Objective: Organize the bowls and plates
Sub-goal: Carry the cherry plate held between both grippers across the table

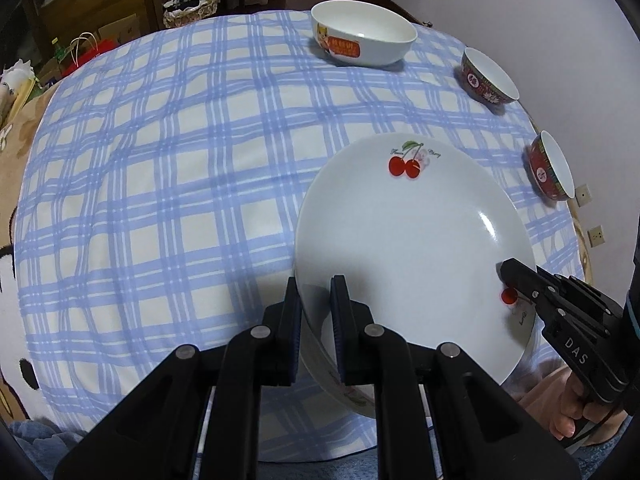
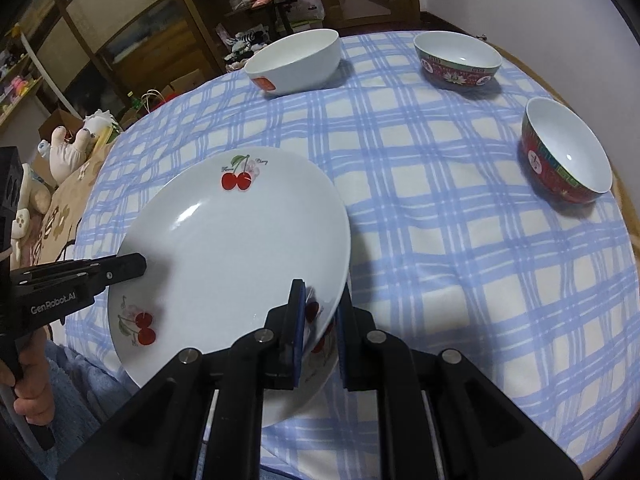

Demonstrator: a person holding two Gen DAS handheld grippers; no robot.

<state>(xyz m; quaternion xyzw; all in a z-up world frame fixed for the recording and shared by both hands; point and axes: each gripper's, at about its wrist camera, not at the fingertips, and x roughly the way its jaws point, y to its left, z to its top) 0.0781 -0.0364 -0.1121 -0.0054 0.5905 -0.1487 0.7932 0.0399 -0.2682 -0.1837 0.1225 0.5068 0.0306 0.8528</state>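
Observation:
A white plate (image 1: 404, 240) (image 2: 232, 236) printed with red cherries hangs tilted over the near part of the blue-checked tablecloth (image 1: 160, 160) (image 2: 440, 208). My left gripper (image 1: 317, 308) (image 2: 134, 266) is shut on its left rim, one finger above and one below. The right gripper (image 2: 321, 312) (image 1: 510, 274) is shut on the opposite rim. Beneath the plate's near edge another white rim with cherry print shows; I cannot tell whether it is a second plate. A big white bowl (image 1: 362, 36) (image 2: 296, 60) and two red patterned bowls (image 1: 488, 76) (image 2: 458, 60), (image 1: 550, 168) (image 2: 566, 152) stand upright at the far and right side.
Beyond the table's far left edge are wooden cupboards (image 2: 132, 20), a basket (image 1: 192, 8), bags and soft toys (image 2: 68, 148). A pale wall (image 1: 520, 0) runs along the right. A person's hands hold both gripper handles near the front edge.

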